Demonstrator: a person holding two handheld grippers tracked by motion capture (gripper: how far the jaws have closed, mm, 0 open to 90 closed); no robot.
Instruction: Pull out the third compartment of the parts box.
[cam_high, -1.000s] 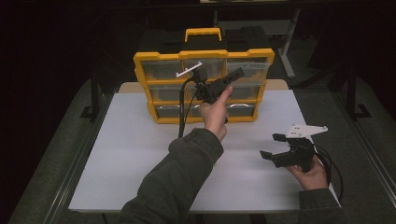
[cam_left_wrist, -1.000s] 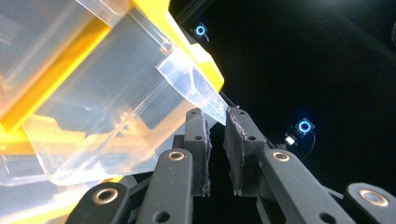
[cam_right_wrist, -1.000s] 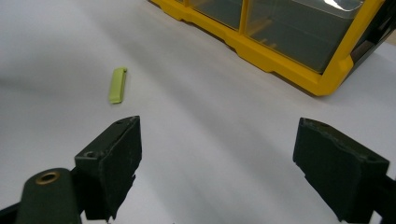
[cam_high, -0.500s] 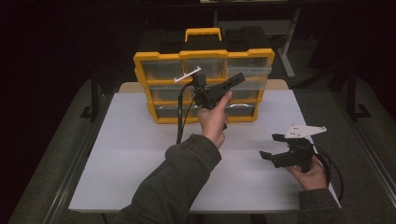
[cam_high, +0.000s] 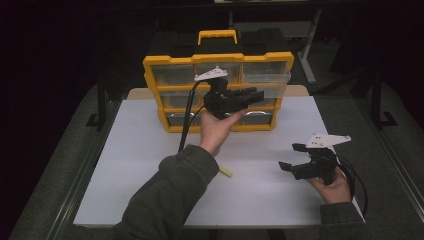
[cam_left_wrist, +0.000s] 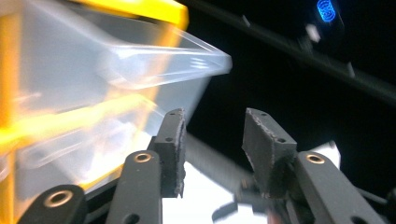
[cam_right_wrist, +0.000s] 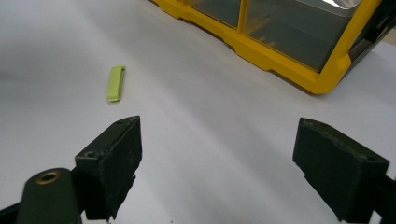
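Both tongs are empty: my left tongs (cam_high: 250, 96), at the centre of the high view, hang partly open before the yellow drawer cabinet (cam_high: 170, 67), by a clear drawer (cam_left_wrist: 140, 60) pulled out at its upper right. Right tongs (cam_high: 292, 156), lower right, gape wide above the white table (cam_high: 125, 165). One small green strip (cam_right_wrist: 116, 83) lies flat at middle frame.

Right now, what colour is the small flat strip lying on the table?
Light green strip, clearest in the right gripper view.
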